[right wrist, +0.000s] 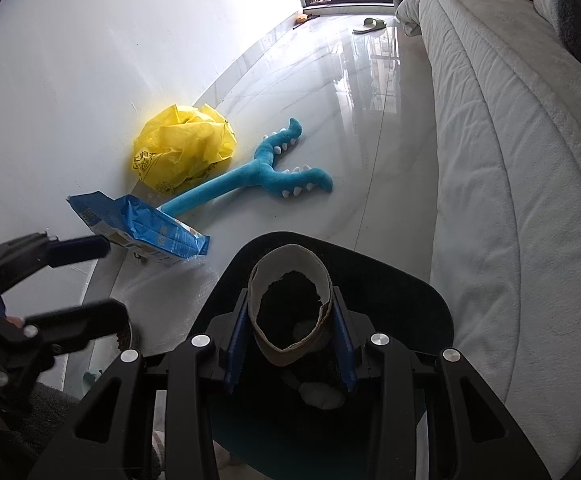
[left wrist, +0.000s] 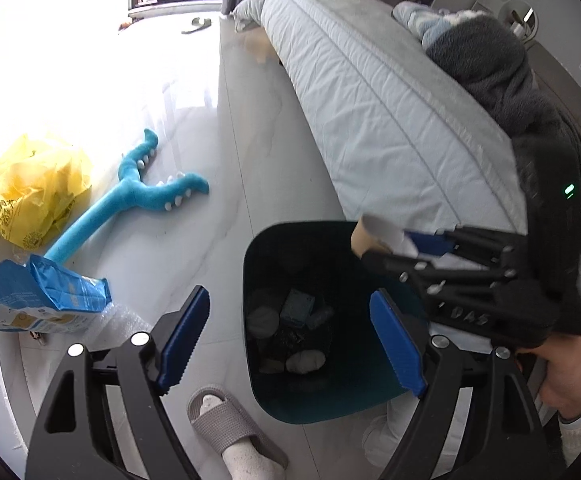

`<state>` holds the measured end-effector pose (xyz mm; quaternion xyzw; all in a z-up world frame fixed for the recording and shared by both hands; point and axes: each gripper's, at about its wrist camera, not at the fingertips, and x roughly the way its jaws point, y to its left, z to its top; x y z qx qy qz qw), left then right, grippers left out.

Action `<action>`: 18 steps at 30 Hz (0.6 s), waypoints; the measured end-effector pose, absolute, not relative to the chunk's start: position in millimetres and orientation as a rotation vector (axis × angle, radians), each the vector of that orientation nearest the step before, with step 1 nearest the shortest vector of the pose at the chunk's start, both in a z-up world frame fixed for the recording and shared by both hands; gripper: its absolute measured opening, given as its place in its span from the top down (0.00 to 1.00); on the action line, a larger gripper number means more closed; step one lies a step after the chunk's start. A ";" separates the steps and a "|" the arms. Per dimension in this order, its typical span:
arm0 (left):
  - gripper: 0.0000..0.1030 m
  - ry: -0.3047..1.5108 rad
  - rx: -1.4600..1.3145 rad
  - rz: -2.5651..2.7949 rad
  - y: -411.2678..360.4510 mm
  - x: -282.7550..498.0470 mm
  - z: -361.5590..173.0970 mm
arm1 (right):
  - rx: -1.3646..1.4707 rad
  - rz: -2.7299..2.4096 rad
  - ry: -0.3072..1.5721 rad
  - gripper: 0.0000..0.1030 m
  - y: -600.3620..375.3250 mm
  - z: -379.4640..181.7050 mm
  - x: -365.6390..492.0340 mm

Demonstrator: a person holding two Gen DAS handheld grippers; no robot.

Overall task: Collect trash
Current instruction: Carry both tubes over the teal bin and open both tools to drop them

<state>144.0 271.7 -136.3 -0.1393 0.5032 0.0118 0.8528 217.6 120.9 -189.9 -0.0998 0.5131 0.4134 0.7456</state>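
Your right claw is clenched on the squashed brown cardboard tube, pads on its two flanks, its long axis running forward along the fingers, open end facing the lens. The tube sits lower centre of the right wrist frame, directly over the mouth of the dark teal plastic bin. Judged: release drops it straight in.

Your left claw hangs released and empty, also above the bin, lower centre of its frame. It is the nearer one to the blue snack bag on the floor at lower left.
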 end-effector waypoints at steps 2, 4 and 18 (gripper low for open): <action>0.18 1.024 -0.284 0.030 272.3 143.1 -128.0 | -0.234 0.898 1.143 0.62 122.3 -194.9 217.2; 0.18 0.995 -0.281 0.039 272.5 142.5 -121.4 | -0.244 0.892 1.156 0.61 122.8 -199.5 216.4; 0.18 0.790 -0.297 0.050 261.2 148.2 -52.1 | -0.245 0.908 1.187 0.35 90.7 -183.3 204.7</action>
